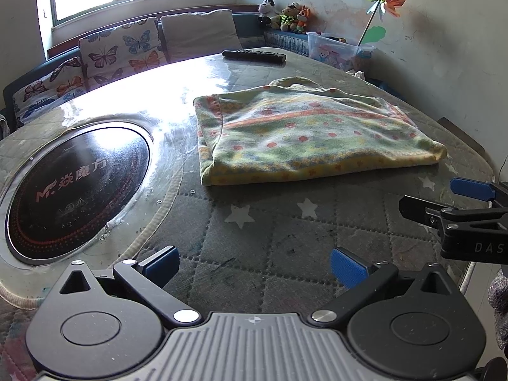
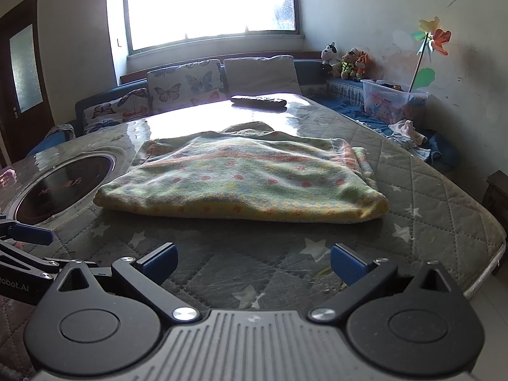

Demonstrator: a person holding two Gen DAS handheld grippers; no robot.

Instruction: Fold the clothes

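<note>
A folded garment with green, yellow and orange bands and red dots lies flat on the quilted table cover; it also shows in the right wrist view. My left gripper is open and empty, above the table in front of the garment and apart from it. My right gripper is open and empty, also in front of the garment. The right gripper shows at the right edge of the left wrist view, and the left gripper shows at the left edge of the right wrist view.
A round black cooktop is set into the table at left. A black remote lies at the far edge. A bench with butterfly cushions, plush toys and a plastic box stand behind. The table's right edge is near.
</note>
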